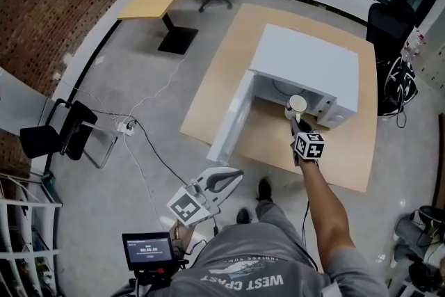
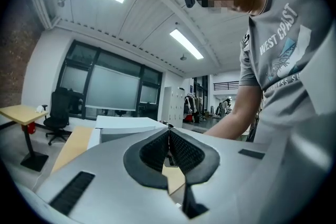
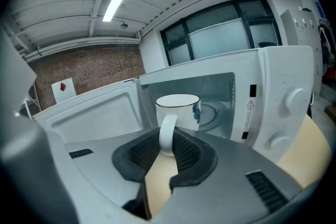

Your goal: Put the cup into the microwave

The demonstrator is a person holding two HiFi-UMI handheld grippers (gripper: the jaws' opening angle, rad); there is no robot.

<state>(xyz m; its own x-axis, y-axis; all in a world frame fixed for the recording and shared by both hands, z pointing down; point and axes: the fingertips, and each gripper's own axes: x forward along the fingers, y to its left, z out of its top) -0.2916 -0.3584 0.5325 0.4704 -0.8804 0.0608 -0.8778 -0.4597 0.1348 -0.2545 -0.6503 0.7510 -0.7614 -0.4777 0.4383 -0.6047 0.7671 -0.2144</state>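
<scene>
closest in, the right gripper [image 3: 168, 141] had its jaws drawn narrow and clamped on the white handle [image 3: 168, 126] of the cup [image 3: 179, 108]. the mug hung upright just past the pads, rim up, body pointing away from the hand. straight ahead of it, on the very line the jaws pointed along, gaped the open microwave [image 3: 281, 89], its glass turntable [image 3: 214, 115] showing just behind the cup. so that was the relation that counted: jaws, cup, opening, all in one line, tipped slightly downward. from the head view the cup looked to be right at the mouth, not yet set down inside by my reading. the door [image 1: 233, 118] stood swung wide to the left, well clear. the right hand was plainly the nearer one. the left gripper [image 1: 233, 177] hung back by the person's body, jaws pressed together on nothing, well apart from the microwave.
</scene>
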